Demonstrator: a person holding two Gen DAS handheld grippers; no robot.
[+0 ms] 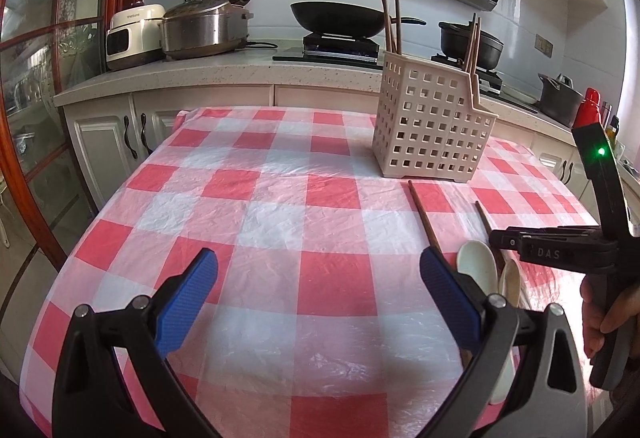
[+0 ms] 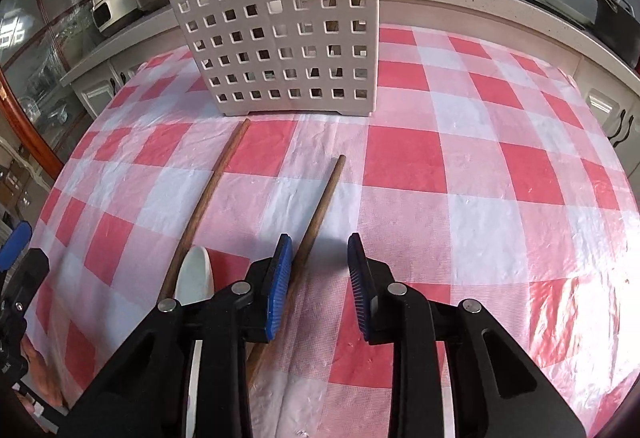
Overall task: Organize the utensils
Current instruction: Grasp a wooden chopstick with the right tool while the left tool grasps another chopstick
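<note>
below the caddy (image 2: 276, 34), two chopsticks (image 2: 320, 206), bare cloth (image 2: 480, 198) rightward

A checked tablecloth (image 1: 280, 198), rice cooker (image 1: 204, 32), wok (image 1: 336, 20) and 2 black pots (image 1: 472, 42) are visible.

The left gripper (image 1: 318, 292) stands wide open over the checked tablecloth (image 1: 280, 198); the perforated basket (image 1: 432, 126) holds chopsticks (image 1: 390, 14) far right.

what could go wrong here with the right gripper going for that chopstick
The right gripper has its jaws only partly open, and the nearer chopstick lies along its left finger, not centred, so closing may push it aside. The white spoon and second chopstick lie close by and could get nudged. The plastic tablecloth looks slick, so the chopstick may slide.
</note>
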